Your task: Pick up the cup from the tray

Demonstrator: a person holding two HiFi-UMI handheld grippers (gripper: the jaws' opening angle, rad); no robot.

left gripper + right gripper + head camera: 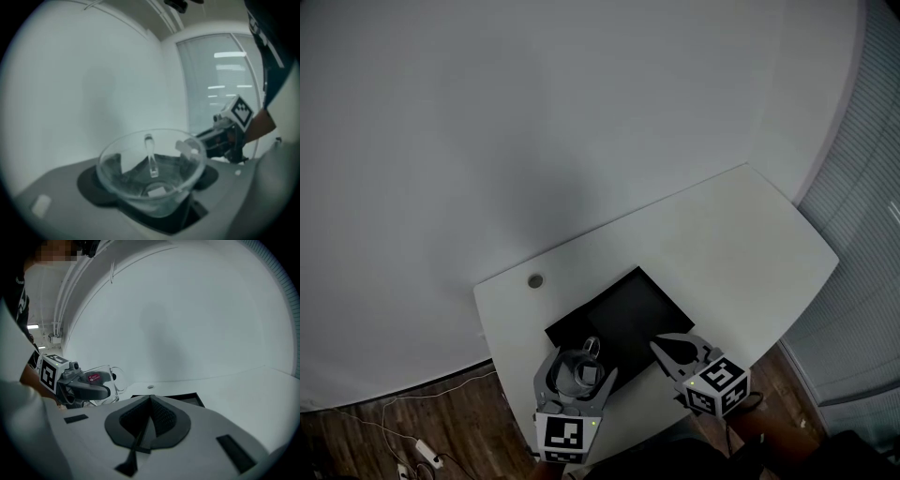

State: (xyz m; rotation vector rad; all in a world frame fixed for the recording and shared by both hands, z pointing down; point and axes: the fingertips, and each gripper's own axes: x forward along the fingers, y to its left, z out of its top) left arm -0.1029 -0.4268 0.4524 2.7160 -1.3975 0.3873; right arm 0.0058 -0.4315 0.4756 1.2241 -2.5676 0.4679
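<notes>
A white bench (741, 234) carries a black tray (628, 309), seen whole only in the head view. The right gripper (661, 347) has its jaws together, empty. The left gripper (581, 367) has wide-spread jaws clamped on the clear cup (152, 171) over the tray's near corner.

The flat black square tray (623, 314) is bare in its middle and on its far side, so a gripper could come in there. Over the tray's near left corner, the left gripper (578, 368) holds the clear glass cup (581, 375) and blocks that way. The right gripper (659, 347), jaws together, blocks the tray's near right corner. Right of the tray, the white table (741, 234) is open. 1 small round grey cap (535, 280) lies flat past the tray's far left corner.
</notes>
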